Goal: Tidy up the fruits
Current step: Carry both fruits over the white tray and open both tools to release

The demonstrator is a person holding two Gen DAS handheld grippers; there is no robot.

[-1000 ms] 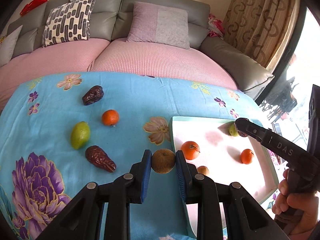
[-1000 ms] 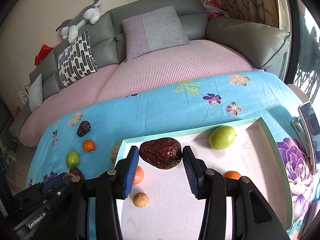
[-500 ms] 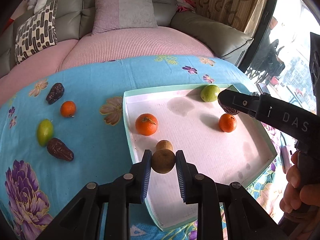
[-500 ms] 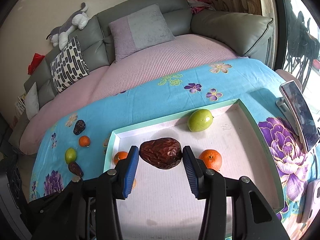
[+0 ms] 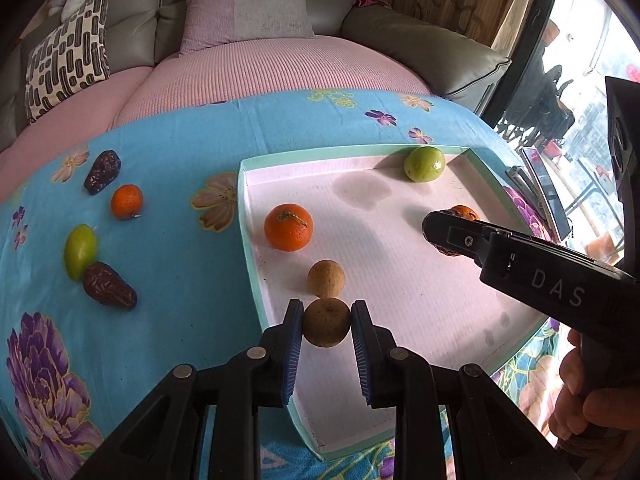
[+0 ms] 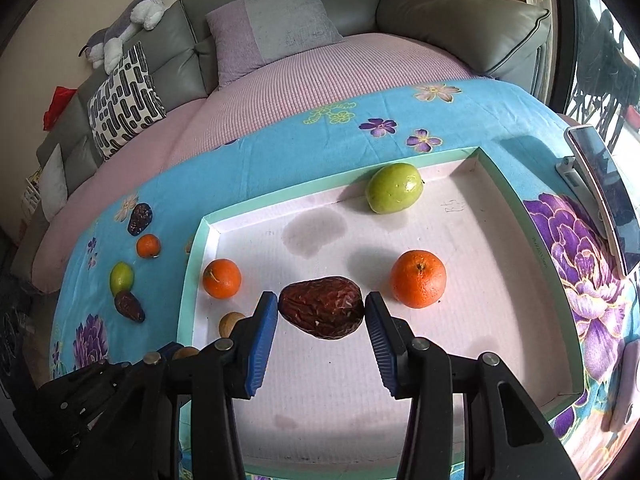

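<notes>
My left gripper (image 5: 326, 326) is shut on a round brown fruit (image 5: 326, 327), held over the near-left part of the white tray (image 5: 360, 148). A matching brown fruit (image 5: 326, 278) lies in the tray just beyond it. My right gripper (image 6: 321, 312) is shut on a wrinkled dark date (image 6: 321, 312) above the tray (image 6: 508, 184), between two oranges (image 6: 222, 279) (image 6: 418, 279). A green fruit (image 6: 394, 193) rests by the tray's far wall. In the left wrist view the right gripper (image 5: 440, 234) reaches in from the right and partly hides an orange (image 5: 464, 212).
On the blue flowered cloth (image 5: 168, 152) left of the tray lie two dates (image 5: 102, 177) (image 5: 109, 290), a small orange (image 5: 127, 201) and a green fruit (image 5: 81, 251). A phone on a stand (image 6: 604, 196) sits right of the tray. A sofa with cushions (image 6: 272, 28) lies behind.
Both grippers have moved forward and lower over the tray, each keeping its fruit. The left one went from the cloth's side across the tray's left rim.
</notes>
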